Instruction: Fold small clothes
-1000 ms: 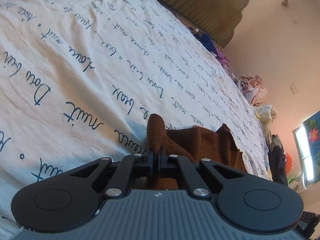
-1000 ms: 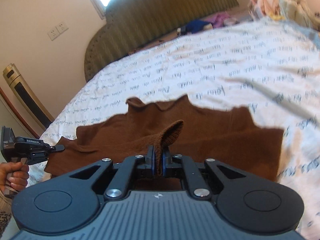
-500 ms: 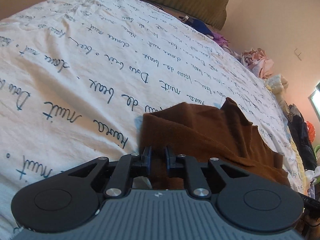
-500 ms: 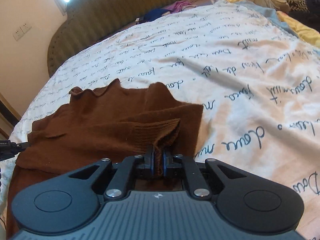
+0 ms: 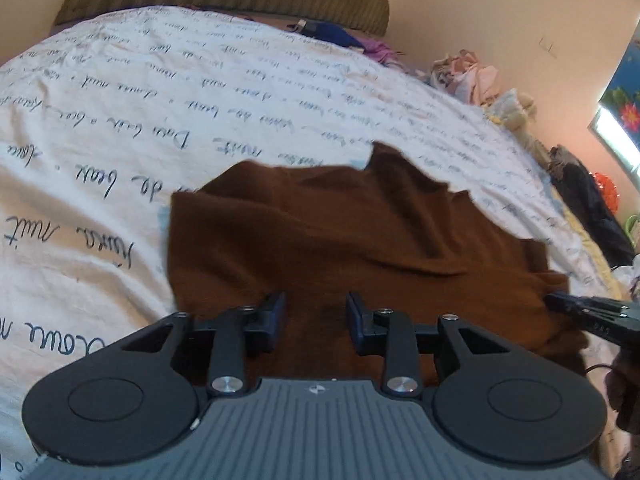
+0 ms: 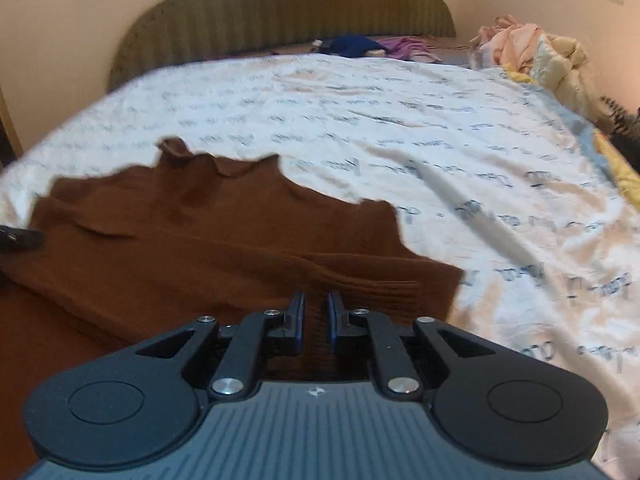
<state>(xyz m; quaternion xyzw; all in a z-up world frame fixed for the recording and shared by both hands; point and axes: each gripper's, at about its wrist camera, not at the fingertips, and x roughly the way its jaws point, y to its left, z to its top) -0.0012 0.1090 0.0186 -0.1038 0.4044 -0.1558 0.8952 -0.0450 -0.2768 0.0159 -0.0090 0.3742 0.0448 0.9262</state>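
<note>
A small brown knit sweater [image 5: 340, 240] lies on the white bedsheet [image 5: 100, 100] with blue script, its sleeves folded in over the body. It also shows in the right wrist view [image 6: 200, 248]. My left gripper [image 5: 316, 312] is open just above the sweater's near edge and holds nothing. My right gripper [image 6: 316, 312] is open by a narrow gap over the ribbed cuff [image 6: 380, 284] of the folded sleeve. The right gripper's tips [image 5: 576, 308] show at the right in the left wrist view.
A green padded headboard [image 6: 280, 12] stands at the far end of the bed. Blue and purple clothes [image 6: 360, 46] lie by it. A pile of pink and yellow laundry [image 6: 532, 52] sits at the far right edge.
Both grippers have let go of the sweater sleeves and opened. The sleeves now lie flat on the sweater body. Both grippers have drawn back toward the near edge.
</note>
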